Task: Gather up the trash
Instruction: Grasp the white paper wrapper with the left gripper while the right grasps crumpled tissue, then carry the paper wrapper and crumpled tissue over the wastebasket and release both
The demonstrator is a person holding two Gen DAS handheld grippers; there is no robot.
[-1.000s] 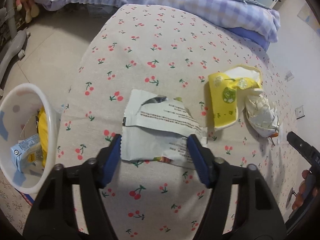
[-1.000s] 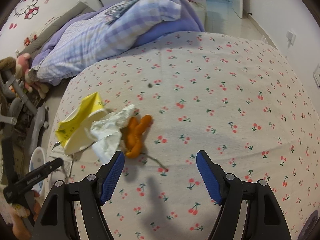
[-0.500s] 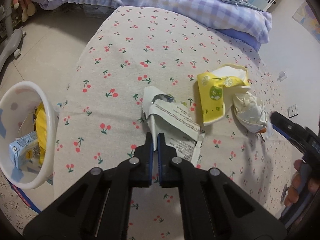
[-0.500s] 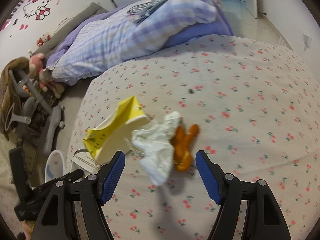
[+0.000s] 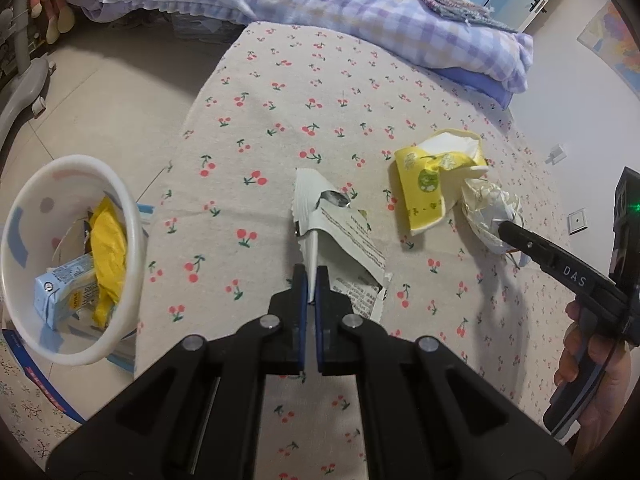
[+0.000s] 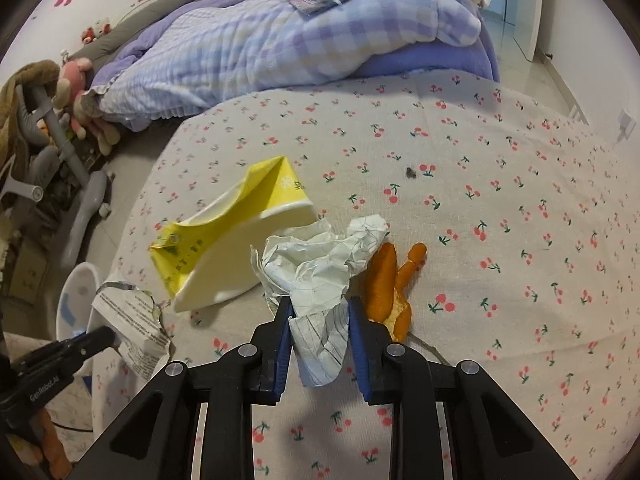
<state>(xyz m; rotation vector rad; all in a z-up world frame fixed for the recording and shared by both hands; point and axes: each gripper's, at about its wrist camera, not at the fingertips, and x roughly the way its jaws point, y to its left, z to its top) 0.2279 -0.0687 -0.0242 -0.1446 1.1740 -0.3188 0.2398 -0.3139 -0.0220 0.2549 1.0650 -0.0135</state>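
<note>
The left claw [image 5: 311,280], pinching only an edge of the torn white printed wrapper [image 5: 340,240], and the right claw [image 6: 320,320], just closed on the crumpled white paper ball [image 6: 320,264], may drop them short of the white plastic bin [image 5: 132,240] beside the left claw.

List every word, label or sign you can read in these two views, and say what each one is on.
"DAS": right gripper, on its finger.
"GenRobot.AI": left gripper, on its arm.
White wrapper: printed lines, too small to read.
Yellow paper cup: characters, blurred.
Blue carton in the bin: label unreadable.
</note>
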